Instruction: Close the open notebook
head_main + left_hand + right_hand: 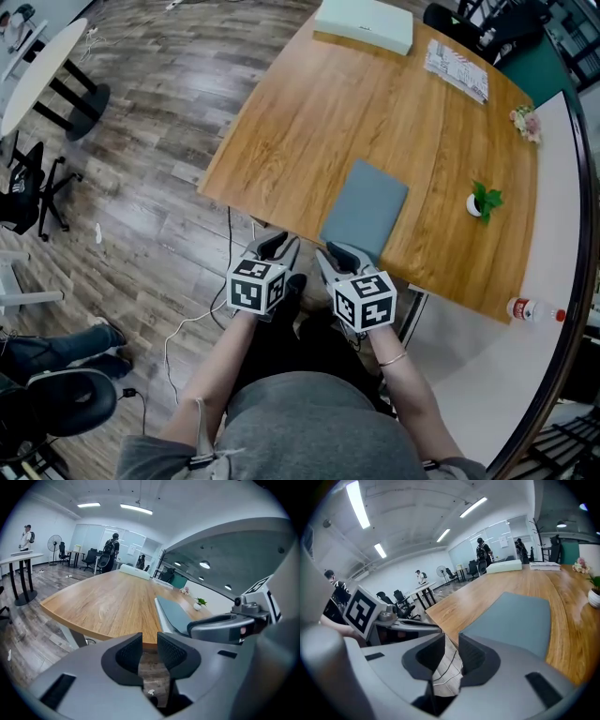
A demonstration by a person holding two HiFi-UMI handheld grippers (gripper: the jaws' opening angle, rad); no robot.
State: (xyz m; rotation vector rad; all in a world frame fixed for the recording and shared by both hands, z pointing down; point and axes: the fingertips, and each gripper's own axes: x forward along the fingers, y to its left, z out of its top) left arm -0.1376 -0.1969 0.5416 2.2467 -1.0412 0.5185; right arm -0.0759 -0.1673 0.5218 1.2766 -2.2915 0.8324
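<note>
The notebook lies closed on the wooden table, grey-blue cover up, near the front edge. It also shows as a flat slab in the left gripper view and a wide grey cover in the right gripper view. Both grippers hang just off the table's front edge, over the floor. My left gripper is open with only floor between its pads. My right gripper is open too, empty, its tips close to the notebook's near corner but apart from it.
On the table stand a white box at the far edge, a printed booklet, a small potted plant and flowers. A bottle lies on the white surface at right. A cable runs over the floor; an office chair sits bottom left.
</note>
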